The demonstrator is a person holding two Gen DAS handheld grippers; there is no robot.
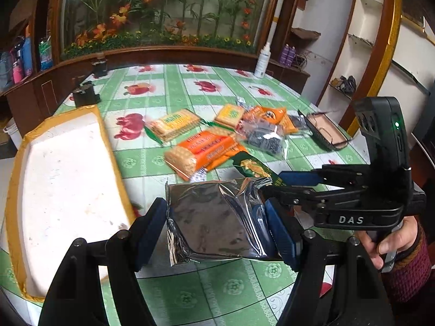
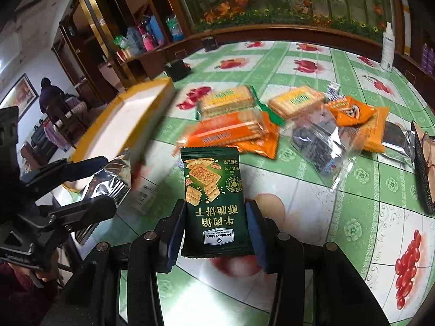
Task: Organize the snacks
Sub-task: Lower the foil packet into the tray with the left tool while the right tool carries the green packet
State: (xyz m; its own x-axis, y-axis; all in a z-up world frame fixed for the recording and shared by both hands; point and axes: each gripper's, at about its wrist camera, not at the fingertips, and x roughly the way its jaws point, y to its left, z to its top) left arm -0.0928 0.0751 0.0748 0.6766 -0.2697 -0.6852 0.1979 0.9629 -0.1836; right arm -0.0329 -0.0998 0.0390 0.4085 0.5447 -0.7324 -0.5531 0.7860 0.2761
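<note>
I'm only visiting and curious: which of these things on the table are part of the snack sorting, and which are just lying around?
Part of the job:
- silver packet, in the left jaws
- green cracker packet, in the right jaws
- orange biscuit pack
- white box

Just lying about:
- white bottle
- glasses case
- dark holder

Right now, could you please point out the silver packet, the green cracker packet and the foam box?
silver packet (image 1: 214, 217), left wrist view, middle of foil face.
green cracker packet (image 2: 214, 203), right wrist view, printed front.
foam box (image 1: 68, 190), left wrist view, white inner floor.
</note>
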